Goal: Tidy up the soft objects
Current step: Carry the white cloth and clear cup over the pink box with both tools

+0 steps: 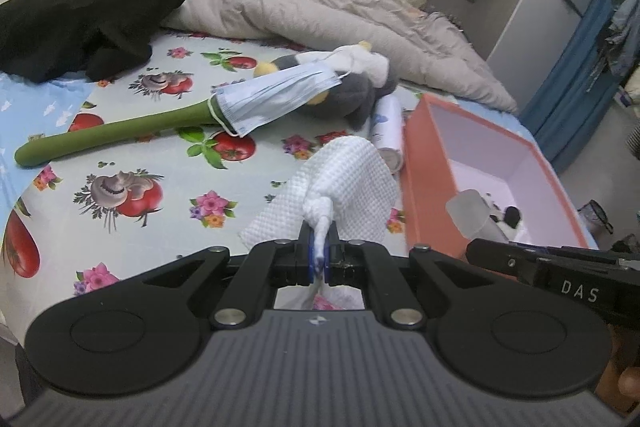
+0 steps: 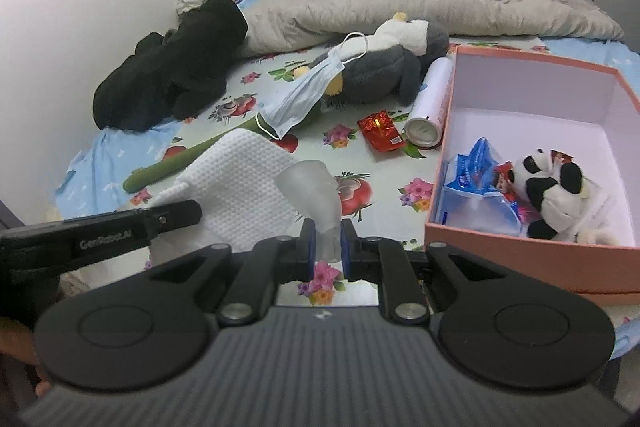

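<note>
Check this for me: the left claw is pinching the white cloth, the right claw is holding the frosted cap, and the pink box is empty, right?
Not quite: the pink box isn't empty. The right wrist view shows a panda plush and a blue packet inside. The rest stands.

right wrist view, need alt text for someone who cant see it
The right gripper holds a frosted translucent soft piece in its jaws above a bed with a fruit-print sheet, beside an open pink box containing a panda plush and blue packets. At left, the left gripper holds a white textured cloth.
</note>
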`<state>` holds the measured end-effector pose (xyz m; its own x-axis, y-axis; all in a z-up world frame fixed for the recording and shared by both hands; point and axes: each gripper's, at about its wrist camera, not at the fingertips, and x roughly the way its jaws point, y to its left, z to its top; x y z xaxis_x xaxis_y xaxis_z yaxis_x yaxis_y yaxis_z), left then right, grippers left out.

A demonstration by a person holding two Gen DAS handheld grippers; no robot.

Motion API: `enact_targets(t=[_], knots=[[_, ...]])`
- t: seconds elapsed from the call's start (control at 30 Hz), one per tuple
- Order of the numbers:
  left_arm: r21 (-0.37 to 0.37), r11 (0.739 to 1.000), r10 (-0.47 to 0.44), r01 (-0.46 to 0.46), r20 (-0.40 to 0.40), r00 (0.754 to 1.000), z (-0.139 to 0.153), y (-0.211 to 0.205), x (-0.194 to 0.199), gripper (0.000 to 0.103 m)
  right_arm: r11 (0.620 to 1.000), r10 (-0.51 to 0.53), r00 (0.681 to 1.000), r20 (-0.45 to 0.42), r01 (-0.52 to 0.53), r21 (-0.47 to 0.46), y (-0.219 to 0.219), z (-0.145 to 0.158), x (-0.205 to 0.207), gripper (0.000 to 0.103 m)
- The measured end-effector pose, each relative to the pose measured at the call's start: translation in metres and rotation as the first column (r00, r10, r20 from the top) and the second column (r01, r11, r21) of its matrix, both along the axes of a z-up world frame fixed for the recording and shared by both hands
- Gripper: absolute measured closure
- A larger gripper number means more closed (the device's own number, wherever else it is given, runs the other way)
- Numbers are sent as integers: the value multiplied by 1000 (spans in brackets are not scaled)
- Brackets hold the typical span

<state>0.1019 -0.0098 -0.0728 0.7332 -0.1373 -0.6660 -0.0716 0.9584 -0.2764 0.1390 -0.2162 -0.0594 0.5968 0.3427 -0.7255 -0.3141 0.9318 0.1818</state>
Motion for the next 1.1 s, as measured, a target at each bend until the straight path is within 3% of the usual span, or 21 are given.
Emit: enact_targets(t=[0.43,0.83,1.1], knots=[[-17,996,-90,91,58,994,26,-30,-18,98,995,-98,994,51,97,12,-44,30,-32,87],[-46,972,-225,231,112,968,54,-98,-13,98,979,-199,978,66,197,46,-102,49,-51,87],[-63,958,-273,280,98,957,56,-140,8,98,955,-293,955,48,291,56,-150,50,-48,87]])
